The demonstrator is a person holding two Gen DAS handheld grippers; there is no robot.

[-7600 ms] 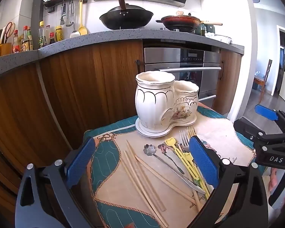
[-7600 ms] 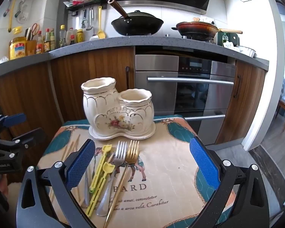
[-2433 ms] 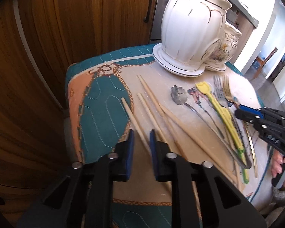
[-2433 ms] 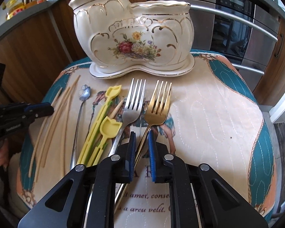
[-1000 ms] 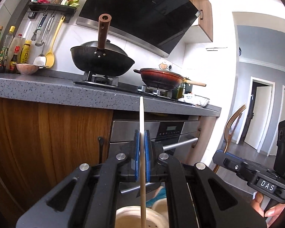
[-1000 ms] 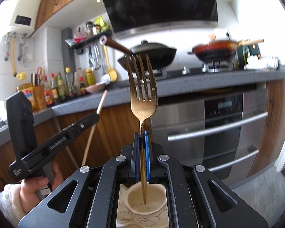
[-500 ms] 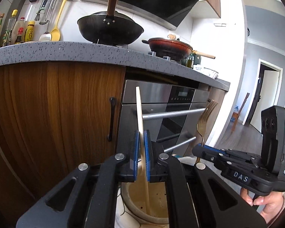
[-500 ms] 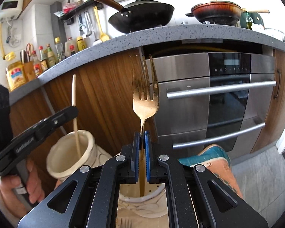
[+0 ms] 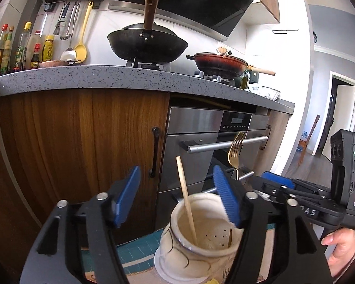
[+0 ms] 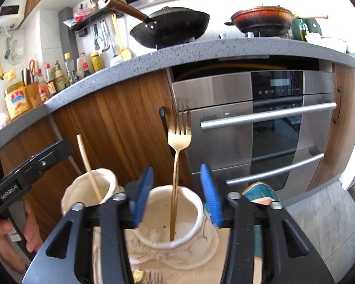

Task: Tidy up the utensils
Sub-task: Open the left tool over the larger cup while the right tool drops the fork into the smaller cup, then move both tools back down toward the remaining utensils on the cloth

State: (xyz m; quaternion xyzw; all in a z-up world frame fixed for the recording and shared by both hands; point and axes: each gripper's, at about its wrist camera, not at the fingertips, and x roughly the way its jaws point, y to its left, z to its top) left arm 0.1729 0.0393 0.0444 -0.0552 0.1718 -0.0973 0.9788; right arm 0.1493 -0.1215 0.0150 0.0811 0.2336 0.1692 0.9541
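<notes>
The cream ceramic utensil holder has two cups. In the left wrist view, a wooden chopstick stands in the taller cup, leaning left. My left gripper is open above that cup, a blue pad on each side of the stick. In the right wrist view, the gold fork stands tines up in the shorter cup. My right gripper is open around the fork's handle without touching it. The chopstick and taller cup show at left there.
Wooden cabinet doors and a steel oven stand close behind the holder, under a grey countertop with pans and bottles. The patterned cloth lies under the holder. A silver fork's tines and a yellow utensil lie at the front.
Both grippers have opened. The chopstick has dropped into the taller cup and the gold fork into the shorter cup; each now stands free.
</notes>
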